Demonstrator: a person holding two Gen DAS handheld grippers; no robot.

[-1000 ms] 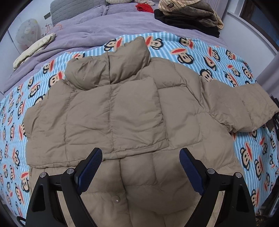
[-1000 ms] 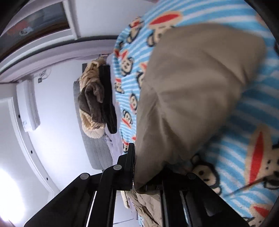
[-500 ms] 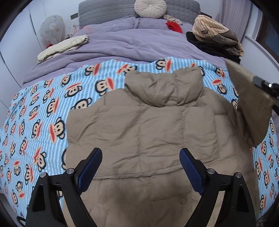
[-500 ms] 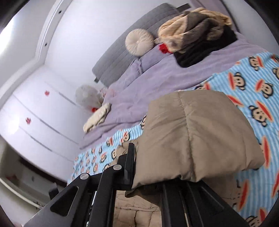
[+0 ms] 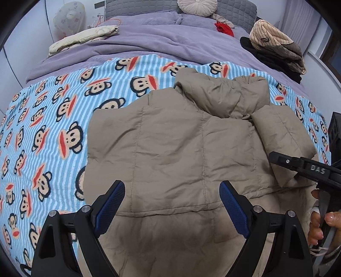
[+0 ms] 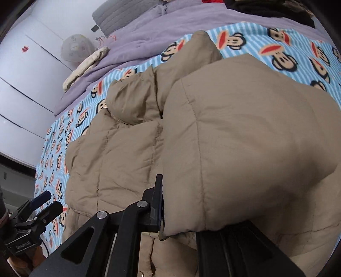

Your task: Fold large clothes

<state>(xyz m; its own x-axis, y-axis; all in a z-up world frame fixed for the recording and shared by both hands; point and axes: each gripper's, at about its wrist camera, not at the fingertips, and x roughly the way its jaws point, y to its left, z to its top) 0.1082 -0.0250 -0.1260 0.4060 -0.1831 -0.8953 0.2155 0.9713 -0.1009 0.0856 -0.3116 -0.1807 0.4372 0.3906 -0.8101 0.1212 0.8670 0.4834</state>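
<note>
You have a blue-and-white striped blanket (image 5: 64, 119) printed with cartoon monkey faces spread over the near part of the bed, and a lilac duvet (image 5: 149, 40) covering the far part. On its left edge lies a cream folded cloth (image 5: 85, 37) beside a pale round cushion (image 5: 69, 19). A grey quilted headboard (image 5: 234, 8) stands behind, with a round beige pillow (image 5: 197, 6) against it. You see a small red garment (image 5: 223, 28) nearby, and at right a striped tan top (image 5: 275, 40) piled on black clothes (image 5: 275, 62)
</note>
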